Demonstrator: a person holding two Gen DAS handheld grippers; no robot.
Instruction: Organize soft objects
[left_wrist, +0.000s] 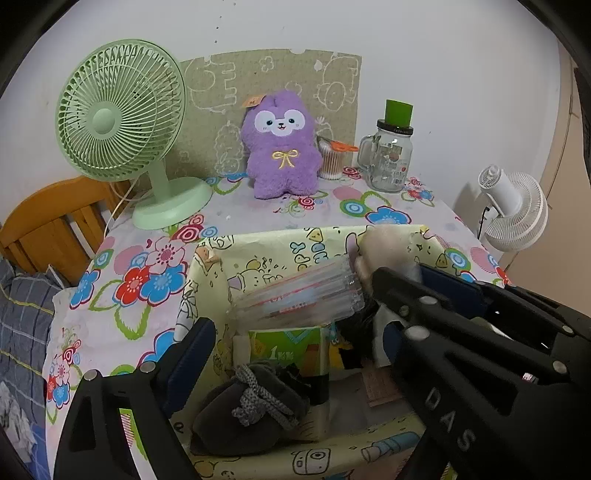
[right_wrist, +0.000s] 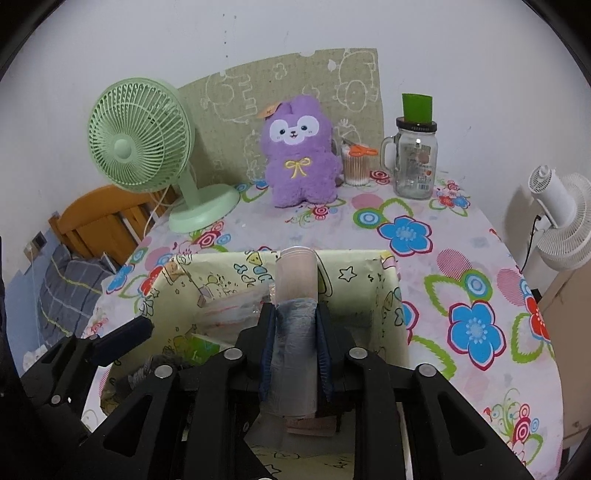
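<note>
Hovering over a cartoon-print storage box (right_wrist: 384, 295) on a table with a flowered tablecloth (right_wrist: 461, 266), both grippers point down into it. Right gripper (right_wrist: 295, 332): jaws partly apart, blue pads on either side of a pale pink rolled item in clear plastic wrap (right_wrist: 297, 284); the roll lies lengthwise between the pads, its far end sticking out past the fingertips toward the box's back wall. Whether the pads press on the wrap or merely flank it, I cannot tell; they sit right against its sides. Left gripper (left_wrist: 295, 332): jaws spread wide, nothing between them; one finger stands over the box's left wall, the other is mostly hidden behind the right gripper's black frame, which crosses the left wrist view. Inside the box: a clear plastic packet with red and pink printing (left_wrist: 299, 291) leaning across the middle, a green tissue pack (left_wrist: 288, 350) beneath it, a dark grey drawstring pouch (left_wrist: 251, 410) with a speckled cord at the near left, and some paper at the bottom right, too hidden to identify. Behind the box, well apart from it, a purple plush toy (right_wrist: 299, 155) sits upright against a printed board (right_wrist: 236, 110). Left of the plush, a green desk fan (right_wrist: 142, 136); right of it, a cup of cotton swabs (right_wrist: 356, 166) with orange scissors (right_wrist: 362, 150) on top, then a glass mug jar (right_wrist: 413, 162) with a green cup (right_wrist: 417, 107) on its lid. Off the table's right edge, a white fan (right_wrist: 561, 221); off the left edge, a wooden chair (right_wrist: 99, 218).
</note>
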